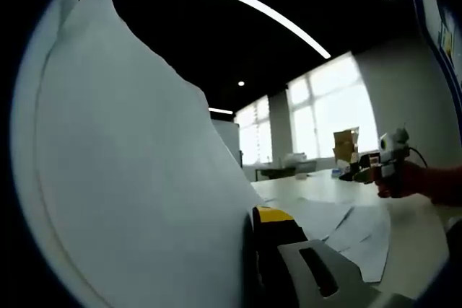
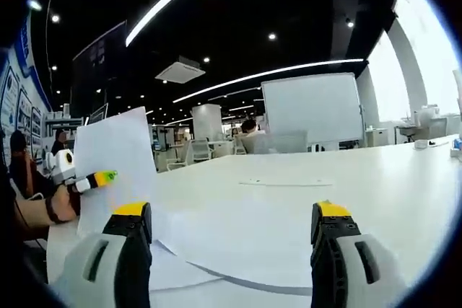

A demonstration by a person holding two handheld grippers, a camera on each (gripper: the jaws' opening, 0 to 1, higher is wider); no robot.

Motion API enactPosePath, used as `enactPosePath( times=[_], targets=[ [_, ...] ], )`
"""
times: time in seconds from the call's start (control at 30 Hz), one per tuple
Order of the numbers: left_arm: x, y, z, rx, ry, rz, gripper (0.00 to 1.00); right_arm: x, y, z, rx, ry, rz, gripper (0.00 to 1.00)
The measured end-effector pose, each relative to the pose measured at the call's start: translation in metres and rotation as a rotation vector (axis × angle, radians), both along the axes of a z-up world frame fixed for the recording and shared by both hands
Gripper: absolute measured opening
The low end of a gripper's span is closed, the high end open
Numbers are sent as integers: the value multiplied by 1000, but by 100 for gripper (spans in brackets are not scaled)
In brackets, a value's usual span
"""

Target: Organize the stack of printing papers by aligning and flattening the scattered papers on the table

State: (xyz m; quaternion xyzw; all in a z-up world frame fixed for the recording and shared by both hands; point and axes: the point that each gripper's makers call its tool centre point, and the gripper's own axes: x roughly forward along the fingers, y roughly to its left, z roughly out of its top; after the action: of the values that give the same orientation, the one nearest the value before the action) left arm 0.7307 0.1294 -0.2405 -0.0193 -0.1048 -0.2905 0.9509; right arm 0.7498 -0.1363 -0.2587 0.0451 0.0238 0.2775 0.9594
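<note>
Left gripper [image 2: 97, 178] clamped on a raised sheet [image 1: 137, 178] — held upright off the table [image 2: 375, 178], as seen from the right gripper view, where the paper [image 2: 115, 160] stood tall beside the hand [image 2: 61, 203]. In the left gripper view, one yellow-tipped jaw visible against the sheet's lower edge, the other hidden behind the paper; pinched shut on it, by the look of things.

Right gripper [image 2: 231, 250] with jaws spread wide, nothing between them, hovering low over loose sheets [image 2: 238, 243] lying flat on the table. Spotted too in the left gripper view [image 1: 364, 171], well apart from the lifted sheet, above more scattered papers [image 1: 354, 232].

Judged early to midway: several sheets fanned out and overlapping at odd angles, edges not squared, no tidy stack anywhere visible. One further sheet [image 2: 285, 182] lying alone farther out on the table. Left to do, probably — gathering the strays, laying the lifted sheet on the rest, squaring the edges and pressing all flat.
</note>
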Motion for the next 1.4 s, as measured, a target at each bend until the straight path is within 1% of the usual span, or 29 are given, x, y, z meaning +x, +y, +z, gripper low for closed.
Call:
enactPosePath(
  times=[0.17, 0.57, 0.83, 1.1, 1.23, 1.4],
  targets=[
    [0, 0, 0, -1, 1, 0, 10, 1, 0, 0, 24, 7, 5, 86],
    [0, 0, -1, -3, 4, 0, 10, 4, -2, -2, 0, -2, -16, 84],
    [1, 1, -1, -5, 6, 0, 10, 7, 0, -3, 4, 4, -20, 84],
    [1, 1, 0, -5, 4, 0, 10, 8, 3, -7, -33, 1, -29, 83],
    [-1, 0, 2, -7, 3, 1, 10, 8, 4, -8, -36, 1, -28, 83],
    [-1, -1, 2, -7, 4, 1, 10, 9, 5, -11, -53, 13, -45, 83]
  ],
)
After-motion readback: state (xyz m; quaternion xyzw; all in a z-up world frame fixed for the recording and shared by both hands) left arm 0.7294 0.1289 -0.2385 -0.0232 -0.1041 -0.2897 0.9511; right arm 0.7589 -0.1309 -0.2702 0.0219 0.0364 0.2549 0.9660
